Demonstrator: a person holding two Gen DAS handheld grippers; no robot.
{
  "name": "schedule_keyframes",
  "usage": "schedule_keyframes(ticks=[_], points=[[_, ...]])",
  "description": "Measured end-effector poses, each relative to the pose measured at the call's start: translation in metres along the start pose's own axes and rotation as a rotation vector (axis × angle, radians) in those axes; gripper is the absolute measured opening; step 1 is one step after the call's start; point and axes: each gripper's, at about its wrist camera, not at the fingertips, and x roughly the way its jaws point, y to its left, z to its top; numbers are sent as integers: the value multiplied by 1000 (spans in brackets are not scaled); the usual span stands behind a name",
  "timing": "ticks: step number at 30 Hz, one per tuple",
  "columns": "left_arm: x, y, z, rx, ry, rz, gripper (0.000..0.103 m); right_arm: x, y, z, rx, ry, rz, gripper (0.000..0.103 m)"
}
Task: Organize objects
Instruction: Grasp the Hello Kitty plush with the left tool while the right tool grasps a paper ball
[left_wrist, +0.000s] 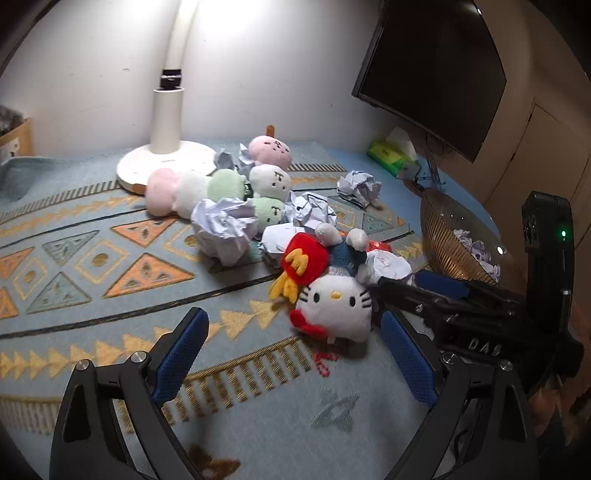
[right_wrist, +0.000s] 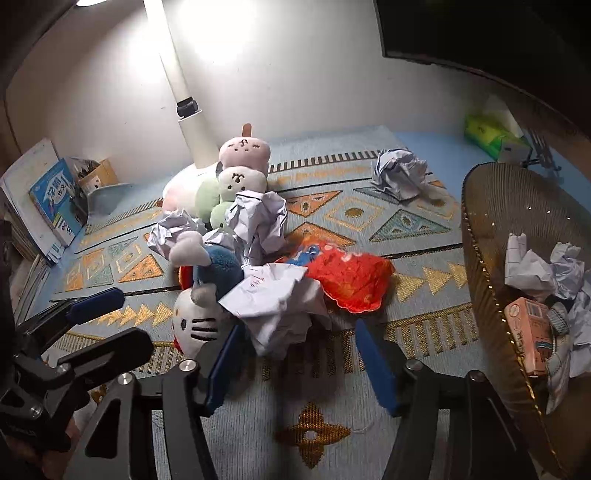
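Observation:
A Hello Kitty plush (left_wrist: 334, 306) (right_wrist: 197, 321) lies on the patterned cloth (left_wrist: 110, 258), joined to a red fries pouch (left_wrist: 303, 258) and a blue plush (left_wrist: 347, 254) (right_wrist: 218, 269). My left gripper (left_wrist: 295, 354) is open, its blue pads on either side of the cat plush and just short of it. Beside the plush sits a crumpled white paper (right_wrist: 277, 306) (left_wrist: 391, 266). My right gripper (right_wrist: 301, 365) straddles the paper's near edge; a gap shows at the right pad, so it is open. A red packet (right_wrist: 351, 280) lies behind the paper.
A wire basket (right_wrist: 491, 258) (left_wrist: 443, 236) at the right holds crumpled papers and a pink carton (right_wrist: 528, 332). Dango plush skewers (left_wrist: 195, 192), more paper balls (left_wrist: 225, 229) (right_wrist: 399, 177), a lamp base (left_wrist: 166, 162), a tissue pack (left_wrist: 391, 157), a monitor (left_wrist: 436, 74) and books (right_wrist: 51, 199) surround the pile.

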Motion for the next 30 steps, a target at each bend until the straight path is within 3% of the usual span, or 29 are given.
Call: schedule_keyframes(ticks=[5, 9, 12, 14, 15, 16, 18, 22, 25, 26, 28, 30], points=[[37, -10, 11, 86, 76, -12, 93, 15, -21, 7, 111, 45, 132, 56], [53, -2, 15, 33, 103, -79, 93, 24, -24, 8, 140, 74, 145, 52], [61, 3, 15, -3, 141, -117, 85, 23, -15, 7, 98, 58, 110, 43], [60, 3, 14, -11, 145, -146, 71, 13, -2, 5, 34, 1, 57, 32], [60, 1, 13, -7, 148, -157, 57, 7, 3, 3, 10, -37, 46, 29], [60, -1, 12, 0, 151, -167, 51, -1, 6, 1, -8, -74, 46, 28], [53, -6, 10, 21, 124, -113, 50, -11, 10, -1, -35, -114, 68, 27], [22, 4, -1, -41, 60, -83, 49, -4, 5, -2, -7, -70, 91, 28], [-8, 12, -14, -50, -6, 35, 49, 3, 0, 0, 17, -18, 146, 43], [-20, 17, -20, -51, -31, 84, 49, 4, -1, 1, 24, -7, 139, 64], [-41, 30, -30, -67, -73, 160, 49, 2, 1, 1, 24, -17, 113, 85], [-51, 43, -37, -87, -92, 201, 49, 0, 2, 2, 17, -31, 92, 87]])
